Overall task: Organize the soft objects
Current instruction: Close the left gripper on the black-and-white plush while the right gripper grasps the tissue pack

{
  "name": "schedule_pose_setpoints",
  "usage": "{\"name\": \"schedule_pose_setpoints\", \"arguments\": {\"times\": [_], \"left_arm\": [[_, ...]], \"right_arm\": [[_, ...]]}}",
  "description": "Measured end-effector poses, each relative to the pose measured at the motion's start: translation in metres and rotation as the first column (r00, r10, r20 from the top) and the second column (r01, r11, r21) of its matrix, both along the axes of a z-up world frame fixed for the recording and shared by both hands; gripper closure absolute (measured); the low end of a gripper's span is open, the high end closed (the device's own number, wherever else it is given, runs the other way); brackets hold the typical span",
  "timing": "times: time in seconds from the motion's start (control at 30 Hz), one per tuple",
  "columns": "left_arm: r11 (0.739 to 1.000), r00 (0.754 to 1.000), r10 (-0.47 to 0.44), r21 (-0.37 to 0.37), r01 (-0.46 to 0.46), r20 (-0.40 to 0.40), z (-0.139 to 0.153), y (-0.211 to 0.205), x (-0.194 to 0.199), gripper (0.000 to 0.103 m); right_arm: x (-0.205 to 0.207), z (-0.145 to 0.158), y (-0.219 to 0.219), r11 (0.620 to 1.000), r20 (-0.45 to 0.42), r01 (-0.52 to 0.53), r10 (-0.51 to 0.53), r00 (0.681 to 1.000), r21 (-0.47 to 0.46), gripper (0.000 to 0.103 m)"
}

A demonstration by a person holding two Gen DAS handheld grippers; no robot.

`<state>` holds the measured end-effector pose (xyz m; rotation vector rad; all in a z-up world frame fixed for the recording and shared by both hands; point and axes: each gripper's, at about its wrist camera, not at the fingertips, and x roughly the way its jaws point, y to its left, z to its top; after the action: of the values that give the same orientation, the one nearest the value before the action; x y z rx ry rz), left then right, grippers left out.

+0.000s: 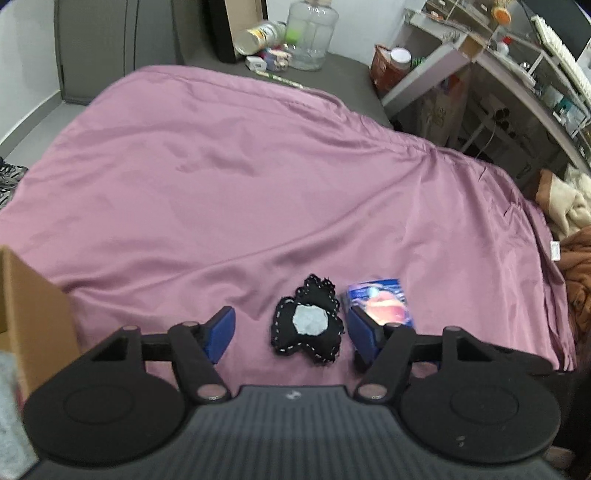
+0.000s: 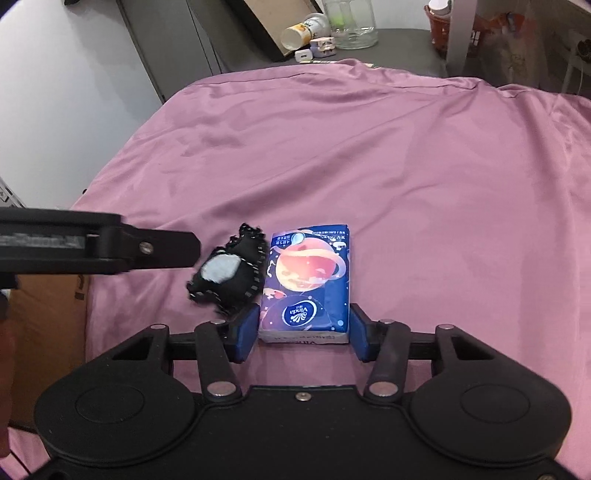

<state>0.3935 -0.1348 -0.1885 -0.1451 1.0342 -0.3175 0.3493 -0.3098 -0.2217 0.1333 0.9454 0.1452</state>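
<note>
While the right gripper [image 2: 302,334] points down at the bed, its blue fingers [image 2: 246,334] stand on either side of the near end of a blue tissue pack [image 2: 306,284]; the left pad seems to touch the pack's side, but a thin gap shows at the right pad, so I cannot tell whether the pack is pinched. The pack lies flat on the purple sheet [image 2: 406,166], printed with an orange planet and a white-lettered logo. Just beside it, on its left, lies a small black fabric toy [image 2: 231,273] with white stitching along the edges and a pale grey patch in the middle, touching or nearly touching the pack. The left gripper [image 1: 291,334] has its fingers [image 1: 221,334] spread on either side of this toy [image 1: 308,321], with clear sheet between each pad and the fabric, so nothing is pinched there. Its right finger sits in front of the tissue pack [image 1: 380,299]. At the left edge of the bed stands a cardboard box [image 1: 33,310]. Beyond the sheet [image 1: 258,166], a clear plastic jug [image 1: 312,33] stands on a dark surface, and a cluttered shelf unit [image 1: 517,66] rises to the right.
</note>
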Motion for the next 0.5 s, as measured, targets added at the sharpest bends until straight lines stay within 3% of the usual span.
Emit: {"name": "schedule_pose_setpoints", "arguments": {"times": [0.4, 0.5], "left_arm": [[0.995, 0.997, -0.073, 0.064, 0.074, -0.019, -0.031, -0.028, 0.008, 0.037], [0.991, 0.995, -0.093, 0.089, 0.095, -0.024, -0.036, -0.035, 0.009, 0.04]], "right_arm": [[-0.013, 0.003, -0.031, 0.996, -0.005, 0.022, -0.022, 1.0, -0.084, 0.047], [-0.011, 0.0, -0.024, 0.991, 0.008, 0.012, -0.012, 1.0, -0.133, 0.032]]}}
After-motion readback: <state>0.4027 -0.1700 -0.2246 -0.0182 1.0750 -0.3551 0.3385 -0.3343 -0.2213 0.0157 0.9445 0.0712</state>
